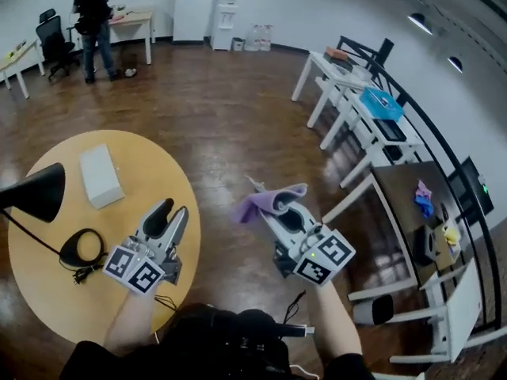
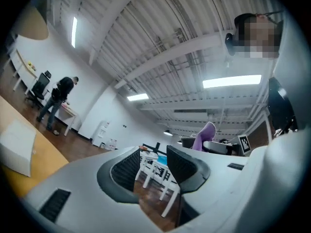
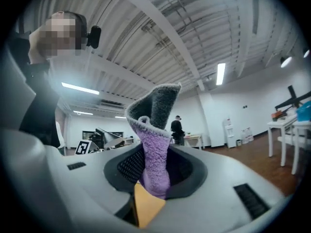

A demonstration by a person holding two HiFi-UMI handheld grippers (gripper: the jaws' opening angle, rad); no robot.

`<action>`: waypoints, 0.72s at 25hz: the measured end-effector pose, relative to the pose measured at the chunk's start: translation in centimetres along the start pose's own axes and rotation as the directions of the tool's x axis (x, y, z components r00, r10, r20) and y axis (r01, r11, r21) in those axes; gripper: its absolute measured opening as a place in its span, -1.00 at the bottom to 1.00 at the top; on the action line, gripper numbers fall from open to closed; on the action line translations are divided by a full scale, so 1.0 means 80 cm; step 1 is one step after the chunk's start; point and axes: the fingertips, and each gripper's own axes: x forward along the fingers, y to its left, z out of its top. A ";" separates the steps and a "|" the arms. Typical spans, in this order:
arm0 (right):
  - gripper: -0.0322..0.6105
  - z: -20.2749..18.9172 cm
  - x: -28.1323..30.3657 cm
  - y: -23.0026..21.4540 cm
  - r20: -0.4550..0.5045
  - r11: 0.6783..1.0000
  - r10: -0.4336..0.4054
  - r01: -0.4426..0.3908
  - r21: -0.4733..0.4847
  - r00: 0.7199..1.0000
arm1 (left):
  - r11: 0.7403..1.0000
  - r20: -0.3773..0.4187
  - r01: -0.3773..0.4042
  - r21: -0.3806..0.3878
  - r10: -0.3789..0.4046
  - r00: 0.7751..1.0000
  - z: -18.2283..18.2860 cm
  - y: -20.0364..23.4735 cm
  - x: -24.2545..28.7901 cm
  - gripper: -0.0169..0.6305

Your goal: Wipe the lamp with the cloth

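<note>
Nearest the camera, the left gripper (image 1: 171, 210) is held over the near right edge of the round wooden table (image 1: 150, 172); in the left gripper view its jaws (image 2: 154, 166) stand well apart with nothing between them, only floor and distant furniture showing through the gap. The right gripper (image 1: 279, 212) is off the table, over the wooden floor to the table's right, and is clamped on the purple cloth (image 1: 265, 204); in the right gripper view the cloth (image 3: 154, 144) is pinched between the pads and stands up in a fold above them. The lamp (image 1: 38, 192), black, sits at the left of the table: its shade overhangs the left edge, a thin stem runs down to a round base near the left gripper, and a coiled cable (image 1: 79, 274) lies by that base. The cloth is well apart from the lamp. A white box (image 1: 101, 175) lies further back on the table. Beyond, white desks (image 1: 341, 85) line the right wall, and a person (image 1: 93, 22) stands at a far desk beside an office chair (image 1: 54, 42).
</note>
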 end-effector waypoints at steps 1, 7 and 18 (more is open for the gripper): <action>-0.56 -0.001 0.028 -0.009 0.002 0.998 0.067 -0.067 0.013 0.998 | 0.998 0.016 -0.053 0.025 0.053 0.998 0.006 0.015 -0.002 -0.45; -0.56 -0.015 0.178 -0.008 -0.049 0.850 0.527 -0.527 0.005 0.849 | 0.863 0.204 -0.479 0.162 0.446 0.871 0.053 0.084 -0.062 -0.45; -0.56 -0.036 0.305 0.092 -0.132 0.405 0.908 -0.913 0.046 0.397 | 0.485 0.458 -0.871 0.081 0.757 0.465 0.069 0.054 -0.164 -0.45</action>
